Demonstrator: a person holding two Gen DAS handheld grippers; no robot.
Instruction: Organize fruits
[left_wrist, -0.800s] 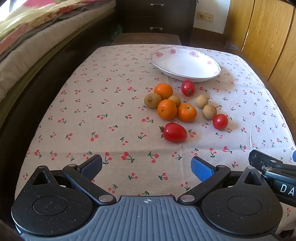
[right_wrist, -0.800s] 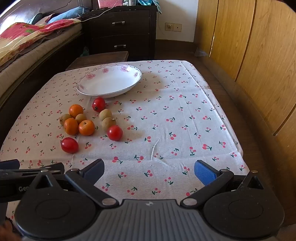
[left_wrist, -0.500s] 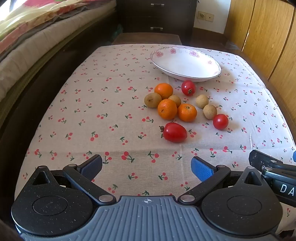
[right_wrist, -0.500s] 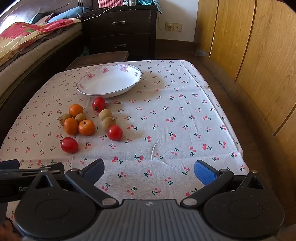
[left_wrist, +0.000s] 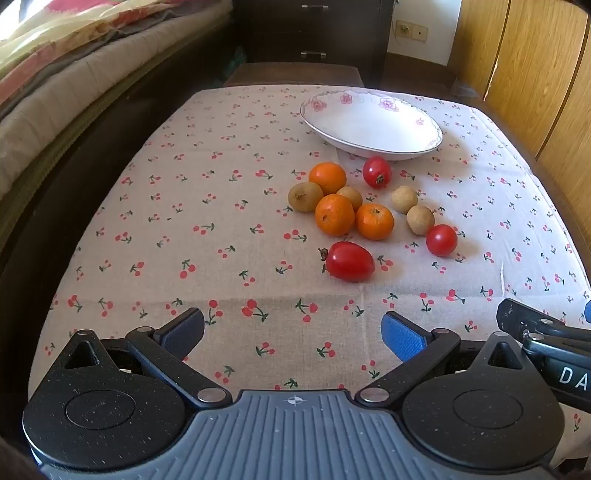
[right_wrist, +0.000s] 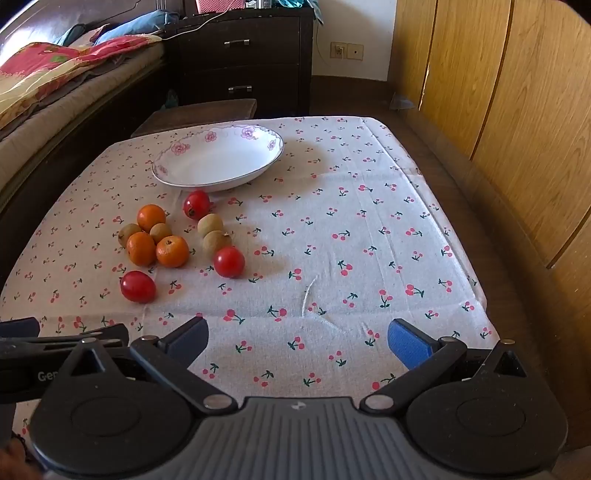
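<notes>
A cluster of fruit lies on the cherry-print tablecloth (left_wrist: 184, 206): three oranges (left_wrist: 334, 215), three red tomatoes (left_wrist: 349, 261) and several small brown fruits (left_wrist: 305, 196). A white flowered bowl (left_wrist: 371, 123) stands empty just beyond them. My left gripper (left_wrist: 293, 334) is open and empty near the table's front edge, short of the fruit. My right gripper (right_wrist: 297, 341) is open and empty, with the fruit (right_wrist: 171, 251) ahead to its left and the bowl (right_wrist: 218, 158) beyond.
A bed with quilts (left_wrist: 55, 74) runs along the left. A dark dresser (right_wrist: 240, 55) and a low wooden stool (right_wrist: 199, 112) stand beyond the table. Wooden wardrobe panels (right_wrist: 517, 110) line the right side.
</notes>
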